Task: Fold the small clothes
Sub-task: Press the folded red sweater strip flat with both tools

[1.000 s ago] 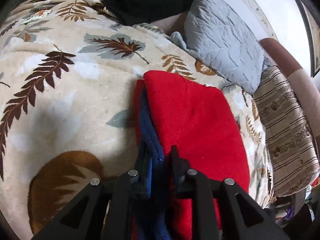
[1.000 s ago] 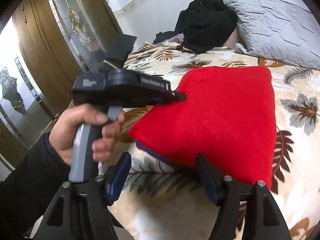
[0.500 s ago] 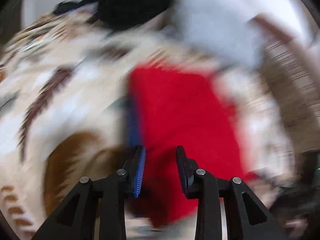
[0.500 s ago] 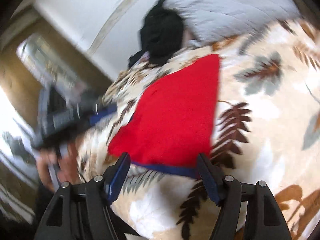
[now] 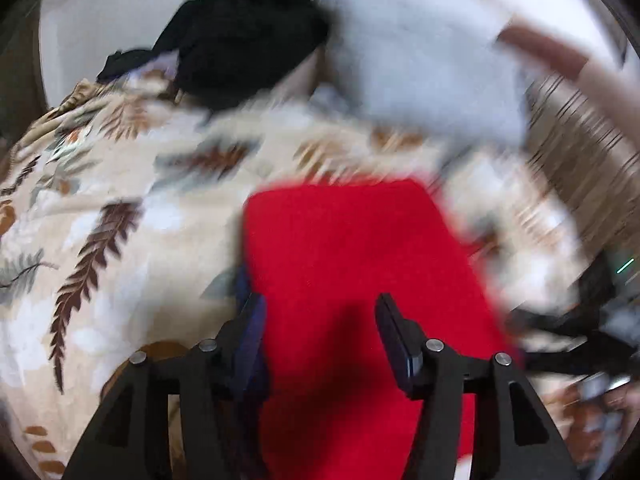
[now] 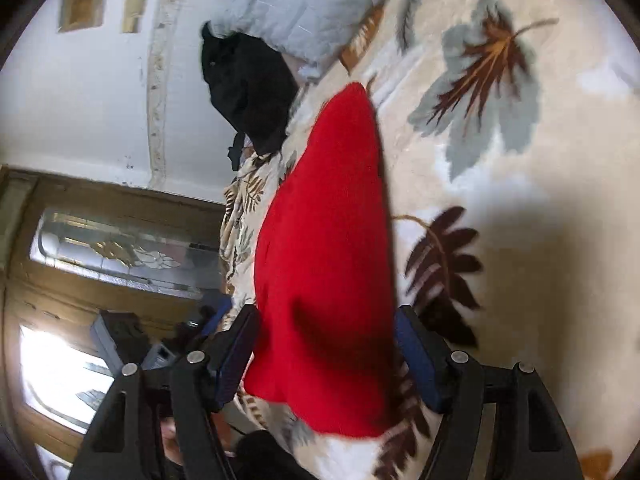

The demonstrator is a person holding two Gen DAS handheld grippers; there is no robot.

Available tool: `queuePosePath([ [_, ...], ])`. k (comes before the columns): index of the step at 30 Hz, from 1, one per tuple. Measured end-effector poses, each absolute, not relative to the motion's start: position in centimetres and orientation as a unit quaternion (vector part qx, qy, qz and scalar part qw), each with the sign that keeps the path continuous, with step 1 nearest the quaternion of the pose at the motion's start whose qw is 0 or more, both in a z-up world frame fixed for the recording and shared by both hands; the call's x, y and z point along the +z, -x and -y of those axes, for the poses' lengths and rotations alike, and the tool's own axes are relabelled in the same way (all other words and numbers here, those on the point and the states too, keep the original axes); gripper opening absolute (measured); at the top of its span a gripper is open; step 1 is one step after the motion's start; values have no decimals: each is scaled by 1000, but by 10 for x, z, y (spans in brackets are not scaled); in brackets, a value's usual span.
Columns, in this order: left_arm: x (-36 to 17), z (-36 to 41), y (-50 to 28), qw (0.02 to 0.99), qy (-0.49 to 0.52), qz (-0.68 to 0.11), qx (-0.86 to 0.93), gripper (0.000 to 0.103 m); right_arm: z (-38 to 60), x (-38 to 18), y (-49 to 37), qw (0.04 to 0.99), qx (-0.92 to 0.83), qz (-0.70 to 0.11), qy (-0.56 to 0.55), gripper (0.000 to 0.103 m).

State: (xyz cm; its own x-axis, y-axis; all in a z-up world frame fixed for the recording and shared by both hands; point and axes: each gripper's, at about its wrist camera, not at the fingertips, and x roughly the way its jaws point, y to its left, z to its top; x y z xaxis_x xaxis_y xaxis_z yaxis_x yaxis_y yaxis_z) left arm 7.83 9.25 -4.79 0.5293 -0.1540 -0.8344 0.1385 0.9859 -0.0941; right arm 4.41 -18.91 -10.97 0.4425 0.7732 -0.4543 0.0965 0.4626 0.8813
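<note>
A folded red garment point(image 5: 352, 264) with a dark blue edge point(image 5: 242, 280) lies on the leaf-print blanket point(image 5: 120, 220). My left gripper point(image 5: 320, 332) is open, its jaws spread over the garment's near end, holding nothing. In the right wrist view, rolled sideways, the red garment point(image 6: 324, 248) runs between the jaws of my right gripper point(image 6: 326, 354), which is open; its blue pads point(image 6: 416, 360) stand on either side of the cloth without pinching it.
A black clothes pile point(image 5: 248, 28) and a grey quilted pillow point(image 5: 432, 72) lie at the far end of the bed. A striped cover point(image 5: 576, 152) is at the right. A wooden door with patterned glass point(image 6: 108, 248) stands beyond the bed edge.
My left gripper has let go of the garment's blue edge and opened wide over the red cloth. My right gripper has rolled sideways and moved in around the garment's end.
</note>
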Motion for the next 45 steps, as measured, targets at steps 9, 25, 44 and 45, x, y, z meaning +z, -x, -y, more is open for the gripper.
queuePosePath([
  [9, -63, -111, -73, 871, 49, -480, -92, 64, 122, -71, -44, 812, 206, -492, -238, 37],
  [25, -68, -117, -77, 866, 72, -484, -99, 68, 141, -87, -101, 786, 211, -491, -310, 39],
  [44, -69, -119, -76, 865, 78, -486, -94, 72, 105, -61, -55, 821, 214, -487, -207, 39],
  [45, -70, -119, -77, 865, 78, -487, -95, 72, 94, -54, -51, 833, 208, -484, -169, 39],
])
